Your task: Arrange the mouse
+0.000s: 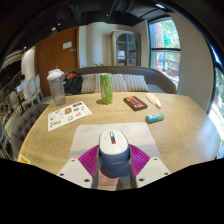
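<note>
A grey-blue and white computer mouse sits between my gripper's two fingers, its nose pointing away from me. The magenta pads press against both sides of the mouse. It is held just above the near edge of a pale mouse mat on the round wooden table.
Beyond the mat stand a tall green can, a clear lidded cup, a printed paper sheet, a dark red box, a white pen and a small teal object. A sofa and windows lie behind.
</note>
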